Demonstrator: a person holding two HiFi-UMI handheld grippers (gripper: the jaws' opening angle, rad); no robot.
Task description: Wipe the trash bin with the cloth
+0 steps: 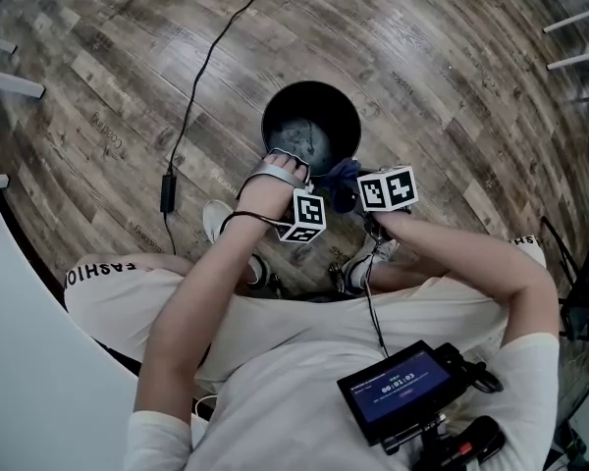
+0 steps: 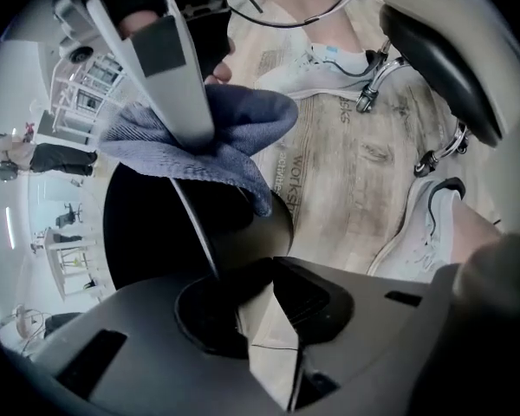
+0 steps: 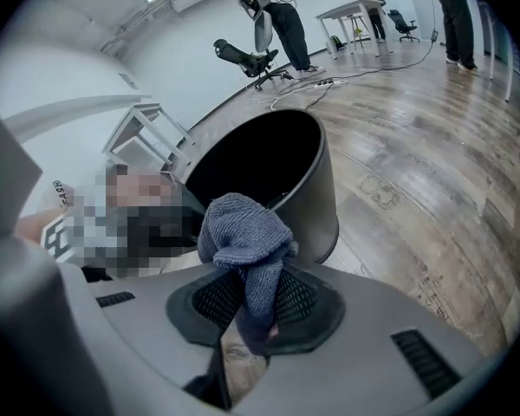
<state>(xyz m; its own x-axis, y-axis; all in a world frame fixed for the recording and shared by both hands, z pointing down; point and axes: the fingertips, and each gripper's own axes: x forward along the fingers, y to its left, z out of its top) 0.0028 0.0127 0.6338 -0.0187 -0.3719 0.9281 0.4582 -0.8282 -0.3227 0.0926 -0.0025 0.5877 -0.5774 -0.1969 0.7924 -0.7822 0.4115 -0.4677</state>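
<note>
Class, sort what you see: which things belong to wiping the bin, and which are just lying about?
Belong to the job:
trash bin, its rim gripped by the left tool
blue cloth, held in the right tool

Just lying about:
black cable
office chair
desk far behind

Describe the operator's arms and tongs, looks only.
Grey moulded plastic bodies with black inner pads on both: left tongs, right tongs. Each carries a white cube printed with black square markers: left cube, right cube. A thin black cable runs back from the right tongs. Arms bare below short white sleeves.
</note>
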